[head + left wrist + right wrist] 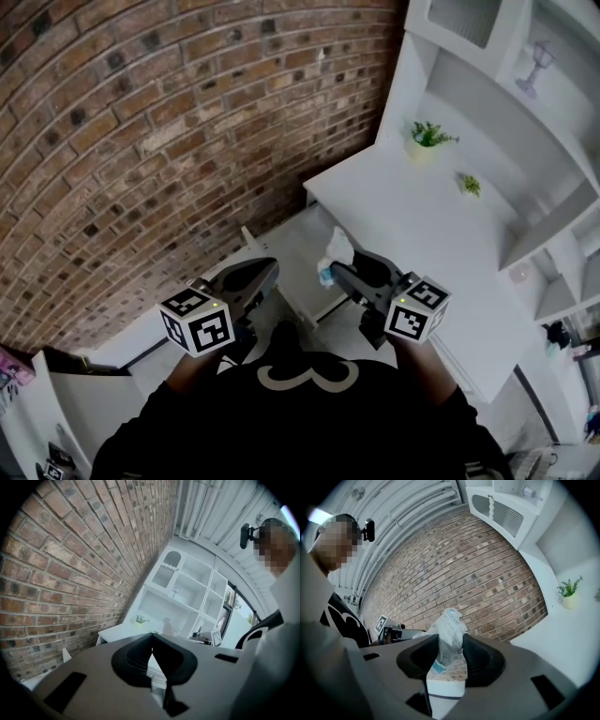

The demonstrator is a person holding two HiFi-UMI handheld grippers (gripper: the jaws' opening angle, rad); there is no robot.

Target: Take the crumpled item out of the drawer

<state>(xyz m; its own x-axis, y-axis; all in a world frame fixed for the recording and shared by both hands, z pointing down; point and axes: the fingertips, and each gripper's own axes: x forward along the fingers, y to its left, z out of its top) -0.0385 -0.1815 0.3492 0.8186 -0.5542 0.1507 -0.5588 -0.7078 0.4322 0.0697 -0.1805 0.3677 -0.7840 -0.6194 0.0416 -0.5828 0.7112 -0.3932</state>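
Observation:
My right gripper is shut on a crumpled white packet with blue print. It holds the packet just above the open white drawer at the left end of the desk. In the right gripper view the packet sticks up between the two dark pads, which press on its sides. My left gripper hovers to the left of the drawer. In the left gripper view its jaws meet at the tips with nothing between them.
A white desk with a shelved hutch stands against the brick wall. Two small potted plants sit on the desk top. A glass ornament stands on an upper shelf.

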